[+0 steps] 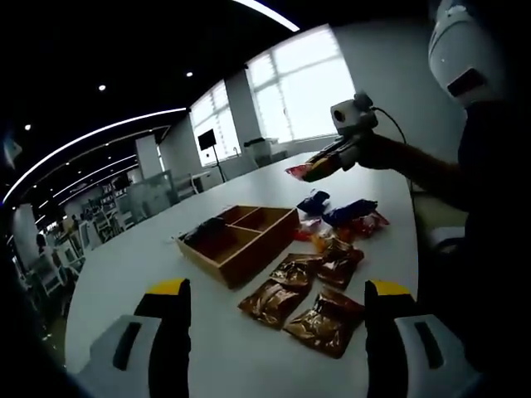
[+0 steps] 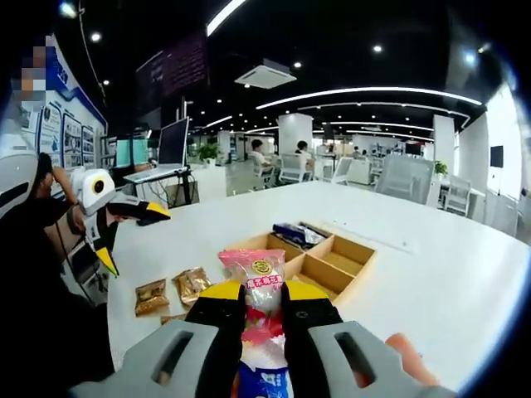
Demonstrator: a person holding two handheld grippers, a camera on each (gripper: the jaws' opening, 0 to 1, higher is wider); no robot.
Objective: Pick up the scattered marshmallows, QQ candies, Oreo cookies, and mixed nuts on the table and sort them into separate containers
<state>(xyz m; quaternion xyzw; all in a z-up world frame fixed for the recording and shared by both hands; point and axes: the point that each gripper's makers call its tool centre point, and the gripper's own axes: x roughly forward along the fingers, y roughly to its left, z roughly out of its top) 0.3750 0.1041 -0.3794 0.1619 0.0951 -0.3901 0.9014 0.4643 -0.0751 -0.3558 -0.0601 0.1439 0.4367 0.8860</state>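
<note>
Wooden tray (image 2: 332,259), rectangular, divided into compartments; one far compartment holds dark wrapped packets (image 2: 297,234), the rest bare. White bench (image 2: 431,265). Glossy brown foil packets (image 1: 300,298) lie just beside the tray. Right gripper (image 2: 264,300): fingers clamped on a crinkly red-and-clear packet (image 2: 259,286), round yellow label, writing unreadable. Left gripper (image 1: 278,292): fingers wide, holding nothing.

Snack packets (image 1: 311,292) lie beside the tray (image 1: 241,240).
</note>
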